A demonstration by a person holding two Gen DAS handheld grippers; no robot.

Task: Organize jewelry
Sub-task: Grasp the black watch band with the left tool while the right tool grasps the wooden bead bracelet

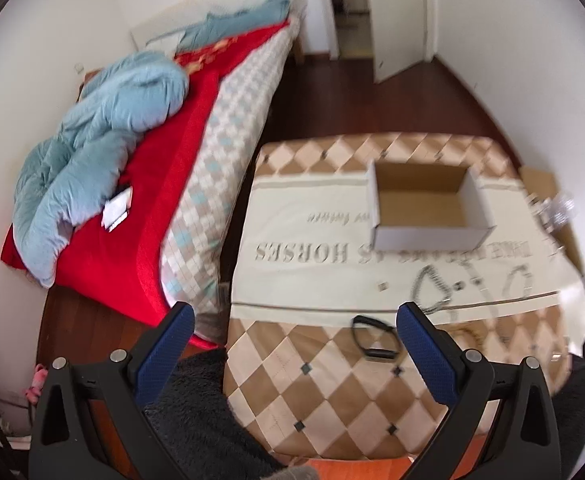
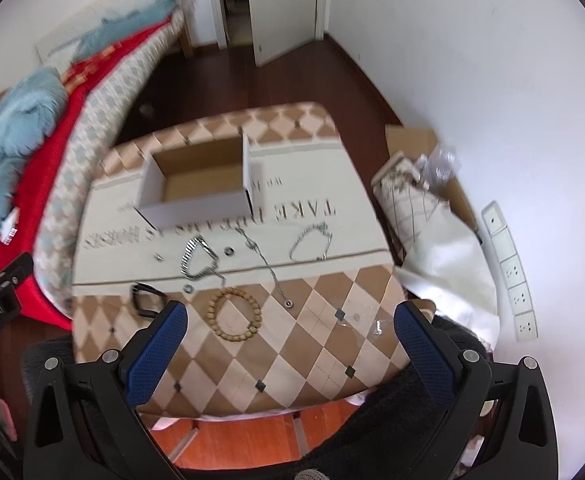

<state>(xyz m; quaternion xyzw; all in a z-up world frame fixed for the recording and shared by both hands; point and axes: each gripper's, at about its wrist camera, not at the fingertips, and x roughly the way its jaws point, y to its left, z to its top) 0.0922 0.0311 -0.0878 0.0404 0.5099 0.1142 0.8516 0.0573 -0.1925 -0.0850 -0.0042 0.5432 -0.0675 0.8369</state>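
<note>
An open, empty cardboard box point(image 1: 424, 200) point(image 2: 200, 184) stands on the far part of a small table point(image 2: 332, 360) with a diamond-pattern cloth. Jewelry lies in front of it: a wooden bead bracelet point(image 2: 234, 314), a black band point(image 1: 374, 340) point(image 2: 144, 300), a silver chain bracelet point(image 2: 198, 258), a thin necklace point(image 2: 268, 268), another silver bracelet point(image 2: 310, 242) and small rings point(image 2: 229, 251). My left gripper point(image 1: 296, 320) is open above the table's near left edge, beside the black band. My right gripper point(image 2: 290, 320) is open above the near edge, by the bead bracelet.
A bed point(image 1: 164, 152) with a red cover and blue quilt stands left of the table. Cardboard, cloth and plastic point(image 2: 424, 200) are piled right of the table by the white wall. A door point(image 2: 280, 8) stands open at the back. Dark fuzzy fabric point(image 1: 196, 412) lies below the grippers.
</note>
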